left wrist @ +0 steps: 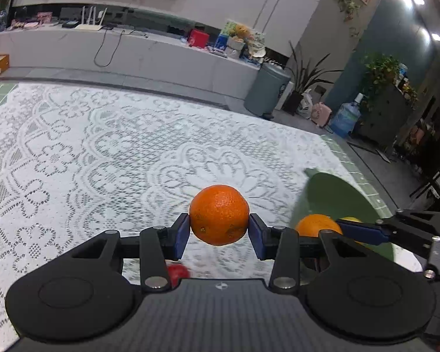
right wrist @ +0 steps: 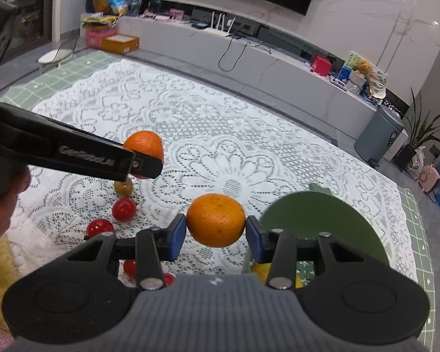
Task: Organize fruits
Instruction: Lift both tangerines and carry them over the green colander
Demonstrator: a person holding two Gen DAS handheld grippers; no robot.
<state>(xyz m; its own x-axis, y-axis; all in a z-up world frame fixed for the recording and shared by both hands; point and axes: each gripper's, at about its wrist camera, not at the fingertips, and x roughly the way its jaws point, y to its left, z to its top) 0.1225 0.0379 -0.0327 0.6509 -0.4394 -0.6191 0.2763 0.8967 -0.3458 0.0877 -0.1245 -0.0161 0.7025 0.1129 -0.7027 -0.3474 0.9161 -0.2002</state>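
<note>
Pinching an orange (left wrist: 219,214) each, left gripper (left wrist: 219,231) and right gripper (right wrist: 215,233); arm lettering blurred.

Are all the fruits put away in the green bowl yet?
Not yet. Something yellow already lies in the green bowl. Each gripper is carrying an orange: the left gripper holds one orange, the right gripper another orange. Red fruits and a brownish fruit wait on the lace cloth.

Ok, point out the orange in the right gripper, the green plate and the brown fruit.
orange (right wrist: 215,220): right wrist view, middle of its peel, between the pads.
green plate (right wrist: 316,217): right wrist view, bare surface near its far rim.
brown fruit (right wrist: 124,187): right wrist view, its visible lower half.
</note>
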